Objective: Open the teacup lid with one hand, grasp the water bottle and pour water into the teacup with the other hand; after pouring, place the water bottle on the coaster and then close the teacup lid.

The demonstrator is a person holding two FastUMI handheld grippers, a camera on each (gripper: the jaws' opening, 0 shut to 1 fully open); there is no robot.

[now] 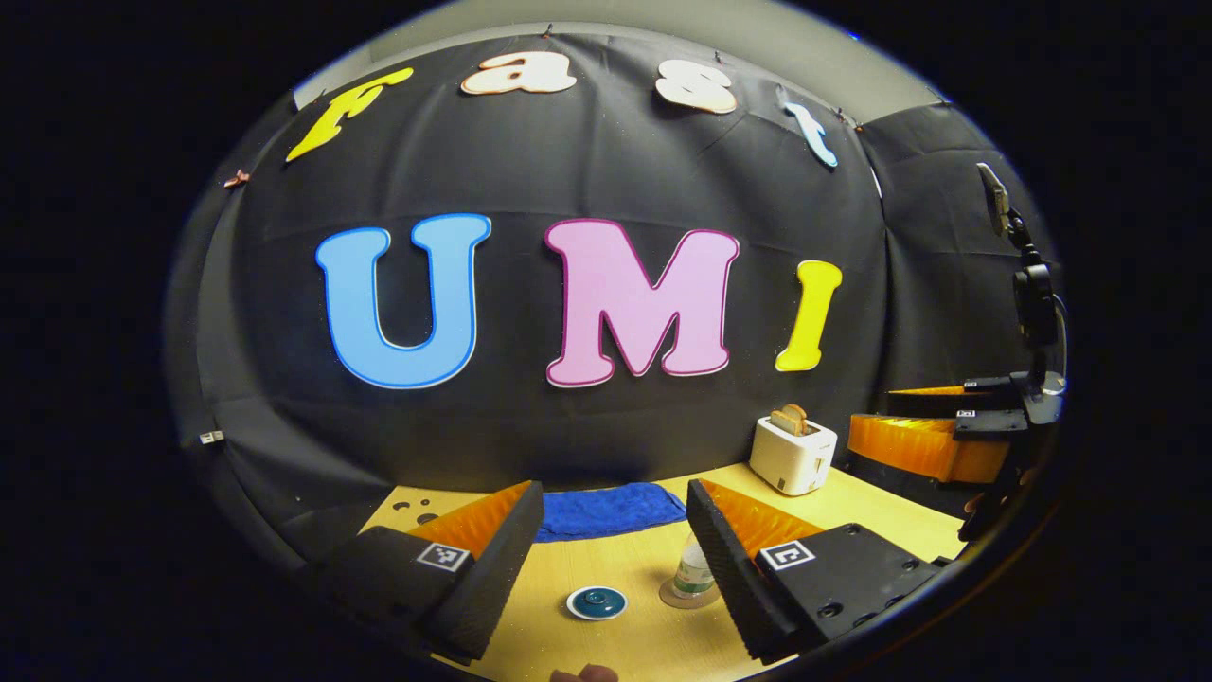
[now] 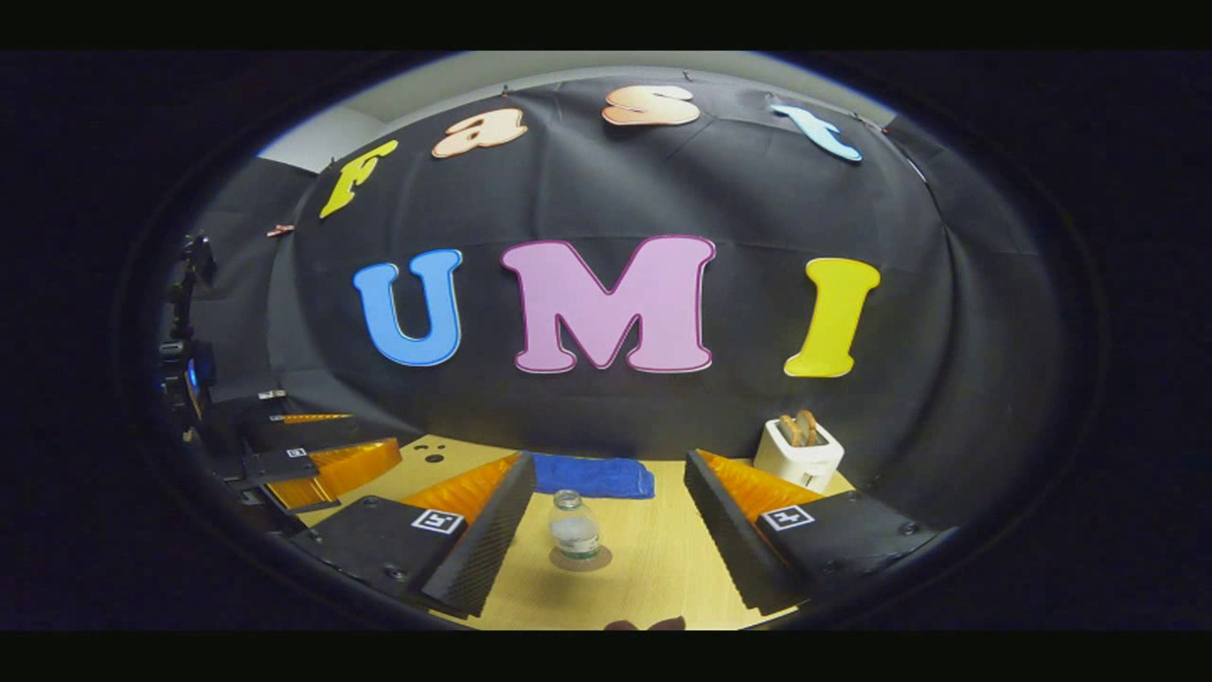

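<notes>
Left gripper (image 1: pixel 615 549): fingers standing wide apart, holding nothing, hovering above the table (image 1: pixel 644 644). Between and below them, at about six o'clock in the left gripper view, a round teal disc with a white rim (image 1: pixel 597 602) is lying flat; it looks like the teacup lid seen from above, though whether it is sitting on the cup cannot be told. Right gripper (image 2: pixel 606 530): likewise spread wide and empty, looking straight at the water bottle (image 2: pixel 574 532), which is standing upright on the coaster (image 2: pixel 580 558) at six o'clock in the right gripper view, well clear of both fingers. Judged step: the bottle seems already parked on its coaster, so either pouring is finished or nothing has begun; the next move is probably calling for the left gripper to descend and narrow on the lid's centre knob. Surroundings: a blue cloth (image 2: pixel 594 475) is lying at twelve o'clock from the bottle; a white toaster (image 2: pixel 798 453) with bread is sitting at two o'clock. Nothing is blocking either approach.
</notes>
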